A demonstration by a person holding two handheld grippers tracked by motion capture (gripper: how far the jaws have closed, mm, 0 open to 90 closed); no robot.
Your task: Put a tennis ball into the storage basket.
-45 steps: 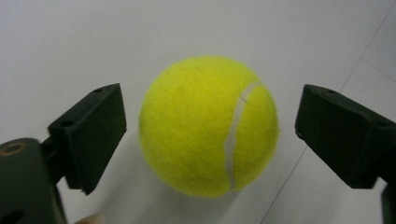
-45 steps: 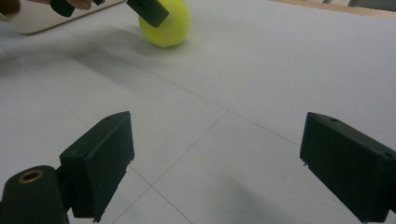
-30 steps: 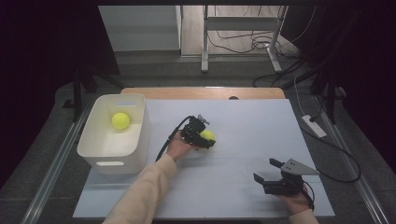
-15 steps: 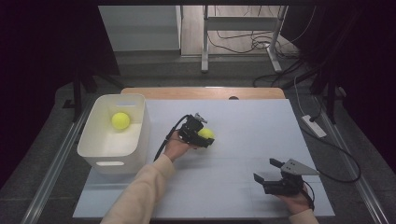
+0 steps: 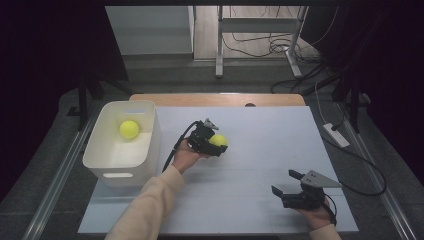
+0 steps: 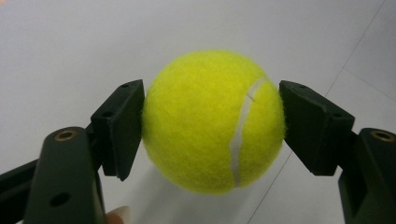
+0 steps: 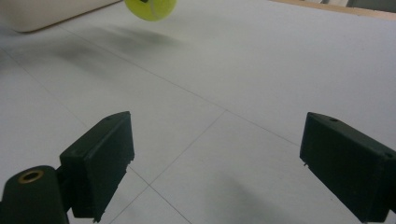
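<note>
We read no brand, label or lettering on any item; the held tennis ball [image 6: 214, 122] bears only its white curved seam, right of centre in the left gripper view. Left gripper [image 6: 212, 126]: jaws pinching the ball from both sides, each black pad pressed against the felt, the ball filling the gap between them at the centre of that frame, its shadow on the white surface below. In the high view we place this gripper [image 5: 216, 142] just left of centre, with the ball [image 5: 218, 140] yellow at its tip, over the white table top [image 5: 260, 130]; we cannot tell from that view whether the ball clears the surface. The left hand [image 5: 186, 156] grips it from the lower left, a cream sleeve [image 5: 145, 205] running down to the bottom edge. Right gripper [image 7: 217, 161]: jaws spread wide with nothing between them, only bare white surface with faint seam lines; the held ball [image 7: 150, 8] shows at the top edge of that frame, left of centre. In the high view this gripper [image 5: 287, 184] sits at the lower right, well apart from the left one, its grey three-cornered plate [image 5: 320, 178] on top. Further out, at the left of the high view, a white bin [image 5: 122, 165] stands on the table, holding a second tennis ball [image 5: 129, 129] near its far end.
</note>
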